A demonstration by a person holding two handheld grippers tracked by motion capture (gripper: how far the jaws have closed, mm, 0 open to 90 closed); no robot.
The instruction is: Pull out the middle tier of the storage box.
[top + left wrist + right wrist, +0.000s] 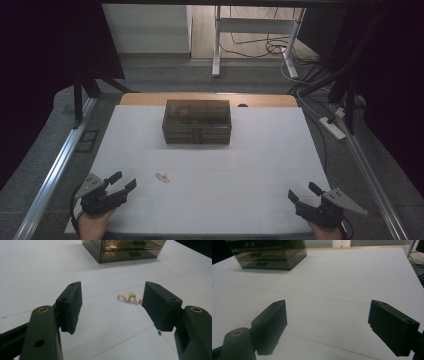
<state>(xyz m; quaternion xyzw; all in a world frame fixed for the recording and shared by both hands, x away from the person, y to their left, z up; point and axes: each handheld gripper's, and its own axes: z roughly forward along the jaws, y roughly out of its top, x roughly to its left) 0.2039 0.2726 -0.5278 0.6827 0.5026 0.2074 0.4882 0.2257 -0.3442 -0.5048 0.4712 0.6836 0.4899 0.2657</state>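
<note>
A smoky, see-through drawer box (197,121) stands at the far middle of the white table (260,150), its drawers closed. A small piece of gold and pearl jewellery (162,177) lies on the table toward the near left. My left gripper (123,181) rests at the near left corner, open, with nothing between its jaws. In the left gripper view the jewellery (130,298) lies just ahead of the left gripper (111,307), beside the right jaw, and the drawer box (125,250) stands farther off. My right gripper (304,192) sits at the near right corner, open and empty. In the right gripper view the right gripper (327,320) faces bare table, with the drawer box (268,255) at the upper left.
Metal rails (55,170) run along both sides of the table. Beyond the far edge stand a desk frame (255,30) and loose cables (280,47) on the floor. A power strip (334,127) lies past the right edge.
</note>
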